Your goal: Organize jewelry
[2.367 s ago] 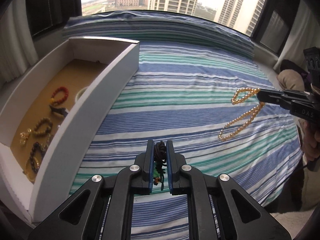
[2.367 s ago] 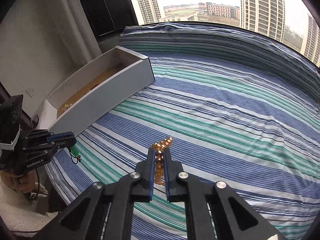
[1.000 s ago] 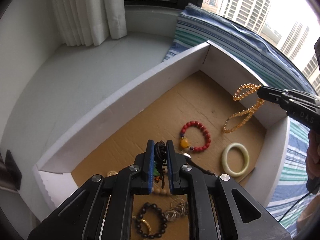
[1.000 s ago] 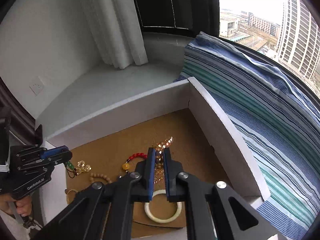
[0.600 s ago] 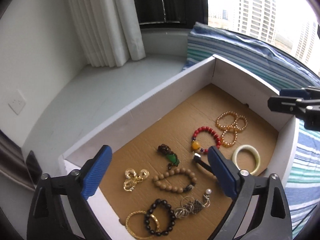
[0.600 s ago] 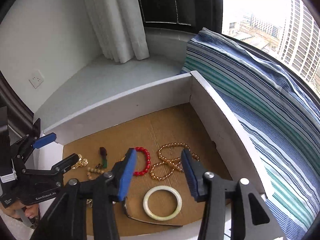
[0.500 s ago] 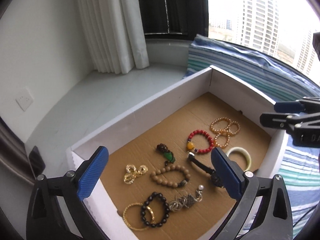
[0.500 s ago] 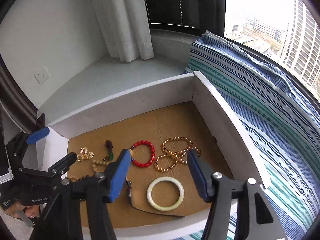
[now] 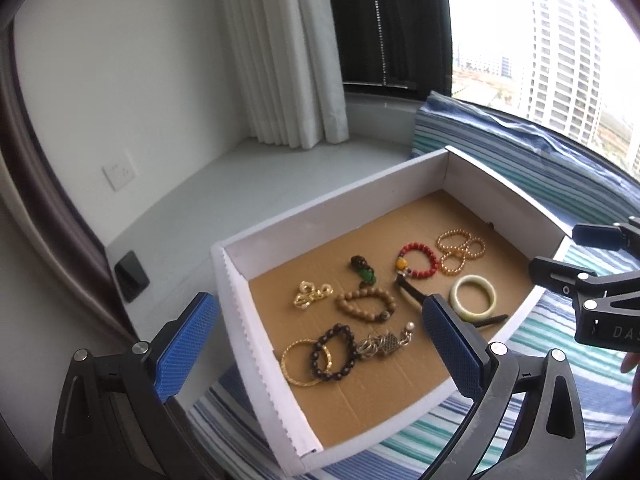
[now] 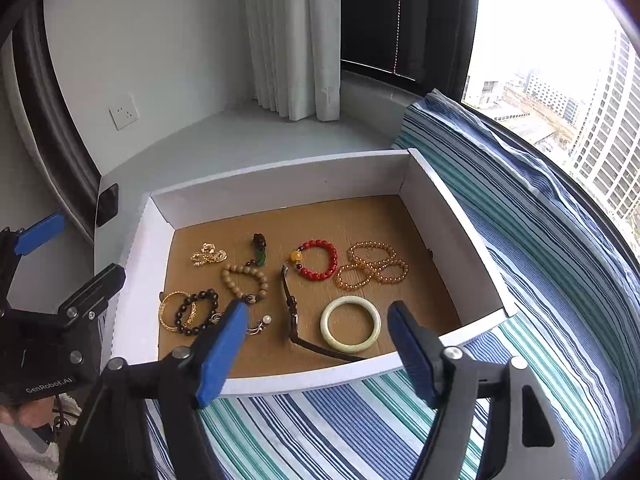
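Note:
A white box [image 9: 332, 216] with a brown cardboard floor lies on the striped bedding. On its floor rest an amber bead necklace [image 9: 460, 248] [image 10: 372, 266] and a dark cord charm with a green stone [image 9: 362, 270] [image 10: 259, 250]. My left gripper [image 9: 320, 304] hangs above the box's near end, wide open and holding nothing. My right gripper [image 10: 318, 312] hovers over the box's near wall; its jaws are opening and nothing lies between them. Each gripper shows at the edge of the other's view, the right gripper [image 9: 572, 254] and the left gripper [image 10: 68, 258].
The box also holds a red bead bracelet [image 10: 318, 260], a jade bangle [image 10: 351, 329], a wooden bead bracelet [image 10: 244, 280], a gold bangle, a black bead bracelet and a dark strap. Behind it run a grey ledge [image 10: 224, 140], a white curtain [image 10: 292, 40] and the window.
Both grippers went from shut to open. The dark charm and the amber necklace dropped onto the box floor. Both grippers then drew back and rose away from the box.

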A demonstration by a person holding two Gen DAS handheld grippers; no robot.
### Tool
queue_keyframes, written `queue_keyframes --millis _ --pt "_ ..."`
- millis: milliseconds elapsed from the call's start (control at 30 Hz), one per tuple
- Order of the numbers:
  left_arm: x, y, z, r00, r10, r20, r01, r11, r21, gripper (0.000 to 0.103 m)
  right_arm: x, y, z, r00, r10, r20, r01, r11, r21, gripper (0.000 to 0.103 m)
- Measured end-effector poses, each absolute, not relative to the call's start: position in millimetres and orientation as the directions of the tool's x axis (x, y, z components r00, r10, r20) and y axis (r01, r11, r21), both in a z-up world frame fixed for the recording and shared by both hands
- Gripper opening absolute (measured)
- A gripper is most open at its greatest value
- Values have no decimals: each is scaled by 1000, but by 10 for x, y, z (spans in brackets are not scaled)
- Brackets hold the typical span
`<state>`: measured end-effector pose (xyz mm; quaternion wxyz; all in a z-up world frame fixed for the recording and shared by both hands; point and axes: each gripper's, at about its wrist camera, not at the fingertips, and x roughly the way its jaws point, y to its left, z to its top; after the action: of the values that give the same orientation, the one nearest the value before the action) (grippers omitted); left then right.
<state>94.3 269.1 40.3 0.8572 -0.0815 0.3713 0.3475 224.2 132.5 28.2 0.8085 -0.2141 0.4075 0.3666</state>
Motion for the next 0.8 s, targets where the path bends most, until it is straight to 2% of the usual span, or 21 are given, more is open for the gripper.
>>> queue_keyframes --millis 467,800 --pt "792 2792 390 441 464 -768 -719 695 7 102 2062 1431 197 404 358 -842 -739 670 -69 79" --pt "791 2884 426 399 498 -770 -775 632 7 102 2066 1467 231 393 353 -849 -722 690 -47 79"
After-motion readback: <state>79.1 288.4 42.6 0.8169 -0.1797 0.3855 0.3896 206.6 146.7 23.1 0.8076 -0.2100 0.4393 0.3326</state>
